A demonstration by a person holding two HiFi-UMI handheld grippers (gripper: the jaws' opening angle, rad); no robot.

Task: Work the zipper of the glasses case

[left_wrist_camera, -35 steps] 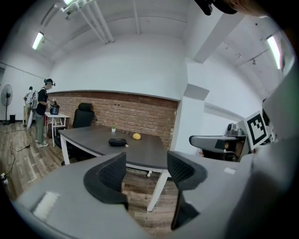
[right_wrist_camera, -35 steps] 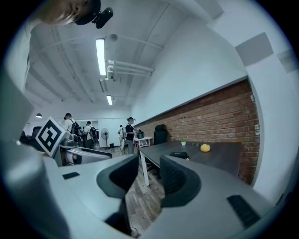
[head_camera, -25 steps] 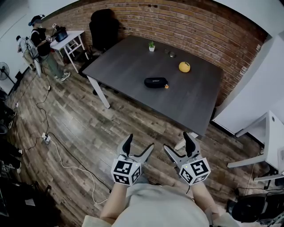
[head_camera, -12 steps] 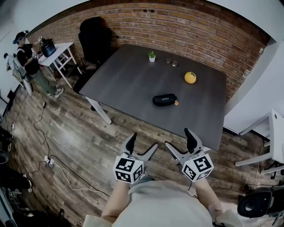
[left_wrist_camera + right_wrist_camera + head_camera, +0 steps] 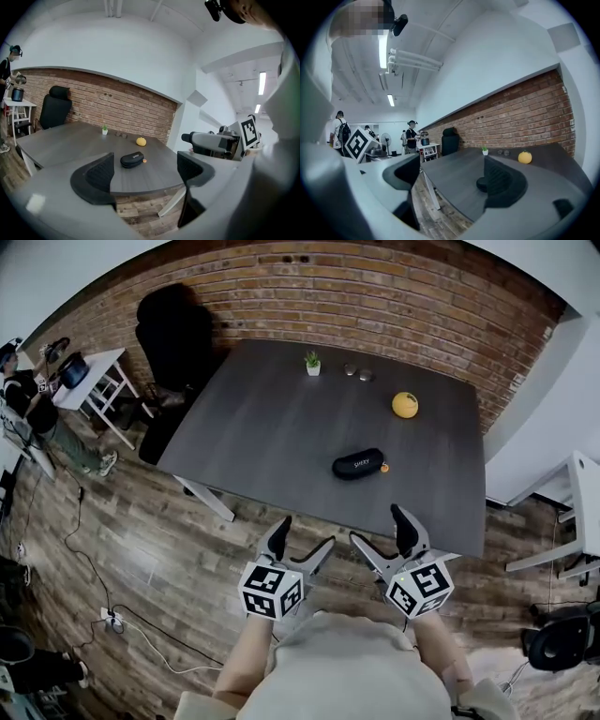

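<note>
A black zipped glasses case (image 5: 358,464) lies on the dark grey table (image 5: 272,427), with a small orange zipper pull (image 5: 383,467) at its right end. The left gripper view has the case (image 5: 131,159) beyond the jaws, and only its end (image 5: 481,184) shows in the right gripper view behind the right jaw. My left gripper (image 5: 298,540) and right gripper (image 5: 380,531) are held side by side near my body, short of the table's near edge. Both are open with nothing between their jaws.
On the table's far side are a yellow-orange fruit-like object (image 5: 405,405), a tiny potted plant (image 5: 312,363) and a pair of glasses (image 5: 356,372). A black office chair (image 5: 173,338) stands at the table's far left. A person (image 5: 33,404) stands by a white side table (image 5: 94,376). Cables lie on the wooden floor.
The table and case have come nearer and lower in the head view as I stepped toward them. Both grippers keep the same open pose in front of my body.
</note>
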